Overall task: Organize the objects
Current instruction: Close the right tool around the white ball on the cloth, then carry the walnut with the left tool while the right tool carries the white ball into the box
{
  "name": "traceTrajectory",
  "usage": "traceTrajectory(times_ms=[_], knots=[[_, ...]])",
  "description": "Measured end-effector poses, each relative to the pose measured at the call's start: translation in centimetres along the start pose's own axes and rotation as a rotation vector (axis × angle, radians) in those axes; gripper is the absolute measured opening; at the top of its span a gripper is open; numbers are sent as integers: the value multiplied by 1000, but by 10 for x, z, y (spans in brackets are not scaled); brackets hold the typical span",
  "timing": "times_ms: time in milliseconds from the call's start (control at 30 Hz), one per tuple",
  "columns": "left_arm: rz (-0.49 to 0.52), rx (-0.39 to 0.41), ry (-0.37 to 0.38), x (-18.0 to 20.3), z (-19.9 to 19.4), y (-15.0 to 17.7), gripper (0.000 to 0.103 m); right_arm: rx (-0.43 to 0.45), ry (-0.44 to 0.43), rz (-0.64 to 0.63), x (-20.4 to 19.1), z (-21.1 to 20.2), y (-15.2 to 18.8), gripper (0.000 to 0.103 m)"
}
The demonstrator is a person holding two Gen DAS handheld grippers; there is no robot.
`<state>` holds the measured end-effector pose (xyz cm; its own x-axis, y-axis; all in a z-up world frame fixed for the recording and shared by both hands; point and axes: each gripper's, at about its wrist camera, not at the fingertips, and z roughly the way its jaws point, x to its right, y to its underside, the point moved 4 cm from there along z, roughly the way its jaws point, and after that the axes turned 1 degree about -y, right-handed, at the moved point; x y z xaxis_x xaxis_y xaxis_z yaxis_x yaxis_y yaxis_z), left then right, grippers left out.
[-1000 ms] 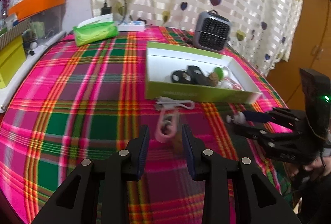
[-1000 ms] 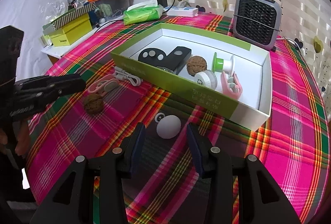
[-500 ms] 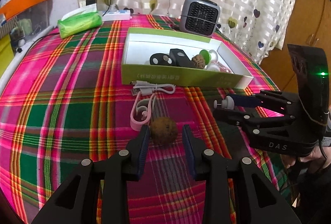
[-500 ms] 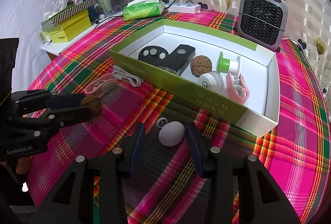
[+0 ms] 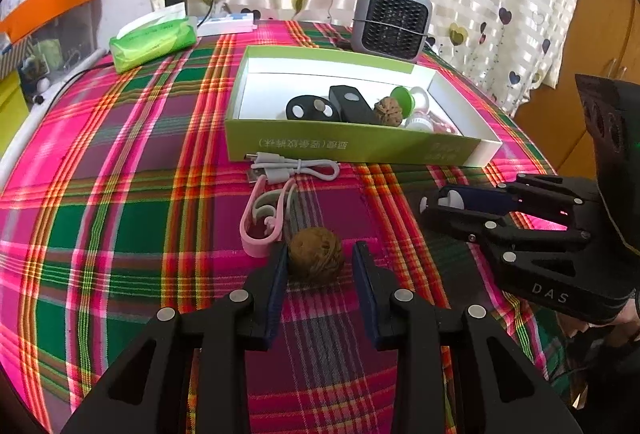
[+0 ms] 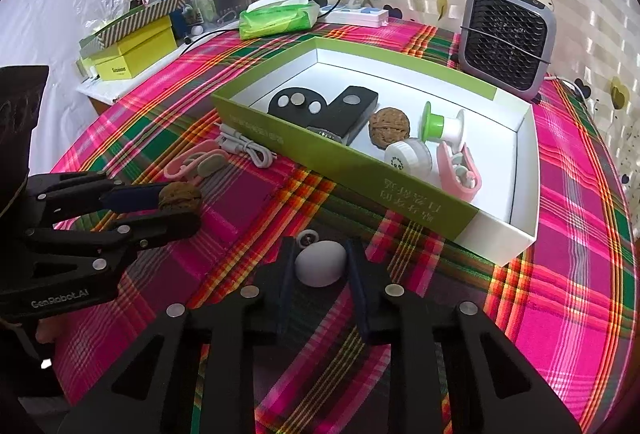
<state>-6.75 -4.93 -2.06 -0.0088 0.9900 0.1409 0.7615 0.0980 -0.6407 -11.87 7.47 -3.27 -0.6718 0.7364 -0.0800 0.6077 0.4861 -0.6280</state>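
both sets of fingers apart: left gripper (image 5: 320,262) around wrinkled walnut (image 5: 316,254), right gripper (image 6: 320,266) just closing on smooth white egg shape (image 6: 320,262)

Two walnuts (image 6: 389,125) (image 5: 315,253), two pink clips (image 6: 460,169) (image 5: 264,222), one green box (image 6: 516,234), one cable (image 5: 296,169).

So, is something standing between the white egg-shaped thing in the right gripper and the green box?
Only the box's own near wall. The plaid cloth between the white egg-shaped thing, in the right gripper, and the green box is bare, so lifting over that wall should do.
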Motion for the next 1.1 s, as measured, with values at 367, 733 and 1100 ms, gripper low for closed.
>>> traceTrajectory(times_ms=[367, 733, 1100], knots=[[2, 4, -1, 2, -2, 1, 25, 21, -3, 10, -2, -10, 6, 26], [15, 51, 22, 13, -16, 1, 25, 65, 3, 18, -6, -26, 6, 26], [37, 122, 42, 24, -34, -14, 25, 126, 25, -11, -18, -46, -5, 26]])
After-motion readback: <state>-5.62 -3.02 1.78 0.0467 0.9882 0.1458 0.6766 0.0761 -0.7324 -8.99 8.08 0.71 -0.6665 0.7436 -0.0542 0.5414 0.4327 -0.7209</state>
